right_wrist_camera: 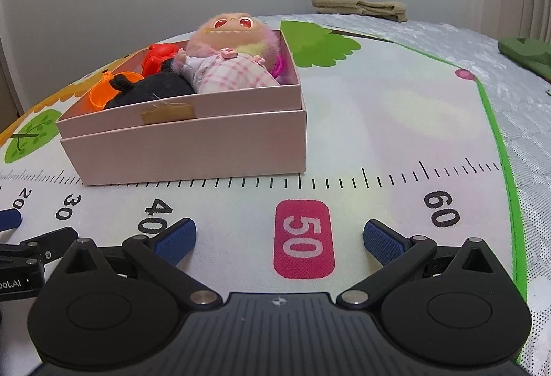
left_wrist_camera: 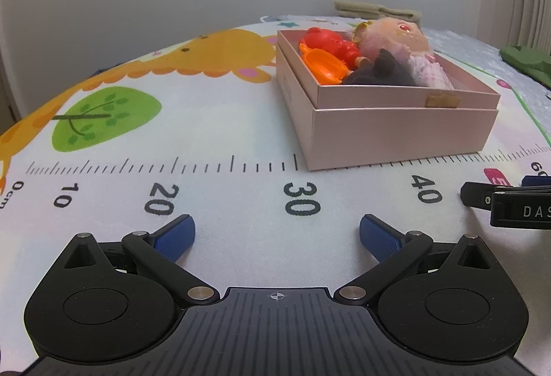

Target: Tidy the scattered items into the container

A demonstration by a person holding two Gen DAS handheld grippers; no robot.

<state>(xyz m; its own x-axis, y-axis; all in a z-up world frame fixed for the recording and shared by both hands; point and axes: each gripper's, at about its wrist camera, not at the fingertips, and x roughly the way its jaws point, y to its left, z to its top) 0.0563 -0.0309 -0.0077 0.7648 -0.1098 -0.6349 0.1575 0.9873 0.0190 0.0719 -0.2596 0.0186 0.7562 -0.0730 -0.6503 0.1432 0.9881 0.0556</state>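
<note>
The left gripper (left_wrist_camera: 277, 238) hangs over the play mat (left_wrist_camera: 220, 121), jaws wide apart and empty. Ahead sits the pink box (left_wrist_camera: 396, 135) — plush doll (left_wrist_camera: 406, 42), red toy (left_wrist_camera: 327, 43) and orange toy (left_wrist_camera: 323, 66) inside.

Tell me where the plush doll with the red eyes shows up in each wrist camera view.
Left wrist: plush doll upper right of centre, lying at the far right end of the pink box.
Right wrist: plush doll upper left of centre, in the box's far right corner.
Shared landmark: the brown tag on the box's front wall.
</note>
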